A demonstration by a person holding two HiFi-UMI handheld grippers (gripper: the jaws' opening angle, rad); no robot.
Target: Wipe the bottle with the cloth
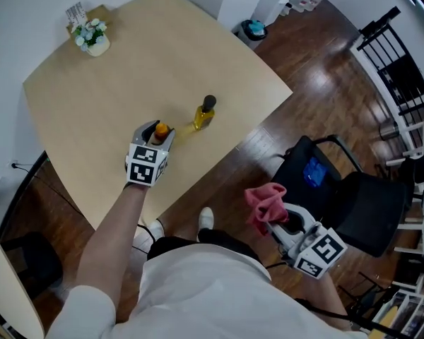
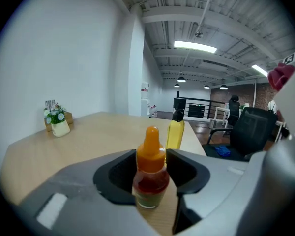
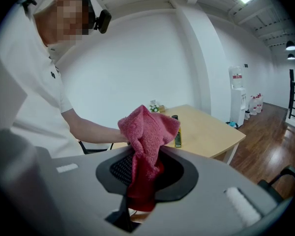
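A small bottle (image 1: 161, 130) (image 2: 150, 173) with an orange dropper cap and reddish contents stands upright on the light wooden table (image 1: 127, 62). My left gripper (image 1: 155, 134) (image 2: 150, 163) is around it, one jaw on each side, open, with the bottle resting on the tabletop. A taller yellow bottle (image 1: 204, 113) (image 2: 175, 132) (image 3: 177, 132) with a black cap stands just beyond it. My right gripper (image 1: 277, 219) (image 3: 146, 176) hangs off the table's near right side, shut on a pink cloth (image 1: 265, 202) (image 3: 147, 141) that bunches up above its jaws.
A small pot of flowers (image 1: 92, 37) (image 2: 56, 122) sits at the table's far left corner. A black office chair (image 1: 339, 196) stands on the wood floor by my right gripper. A bin (image 1: 253, 30) stands beyond the table's far edge.
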